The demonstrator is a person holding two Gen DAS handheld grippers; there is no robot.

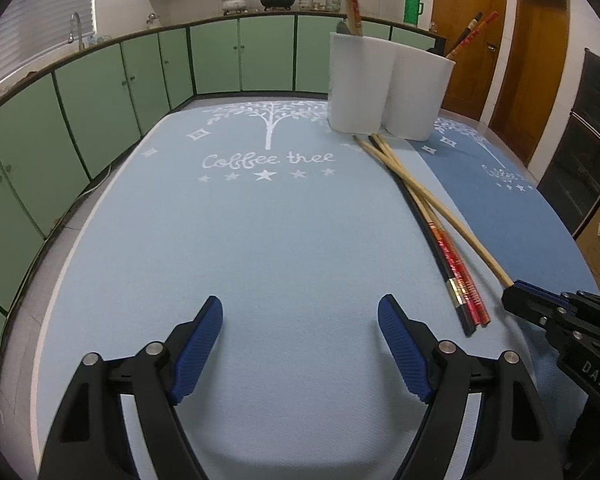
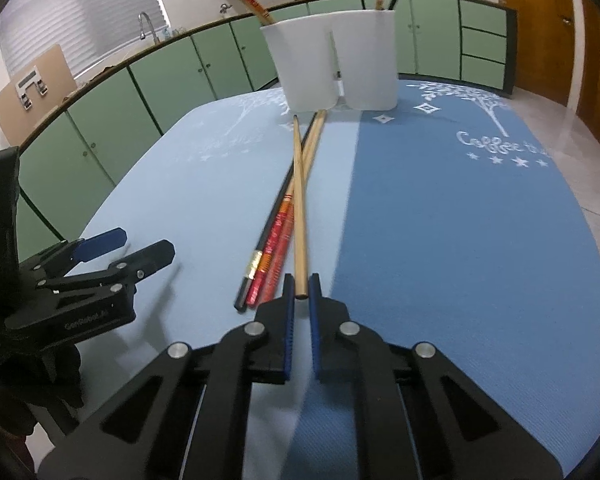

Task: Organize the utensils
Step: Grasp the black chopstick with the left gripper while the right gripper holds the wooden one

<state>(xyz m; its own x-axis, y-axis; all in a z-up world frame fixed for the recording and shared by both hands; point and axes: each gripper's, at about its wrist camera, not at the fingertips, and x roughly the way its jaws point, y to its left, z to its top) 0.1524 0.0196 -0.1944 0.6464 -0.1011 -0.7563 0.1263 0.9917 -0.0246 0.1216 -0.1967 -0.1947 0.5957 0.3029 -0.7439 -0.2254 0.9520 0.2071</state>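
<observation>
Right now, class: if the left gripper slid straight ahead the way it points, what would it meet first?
Probably nothing close: the open left gripper faces bare pale blue printed table mat. The white two-compartment plastic utensil holder stands right of that line, though depth is uncertain.

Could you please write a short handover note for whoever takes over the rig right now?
Right tool: jaws nearly closed around the near end of a plain wooden chopstick; a firm grip is not certain.
Left tool: open and empty over the light blue mat.
Holder: white, two compartments, at the far end of the mats. One chopstick stands in its left compartment and two in its right, seen from the right wrist.
Pile: several chopsticks, plain wood, red-patterned and black, lie crossed on the mat in front of the holder.
Done: three chopsticks are in the holder.
Left: the gripped one and the rest of the pile.
</observation>
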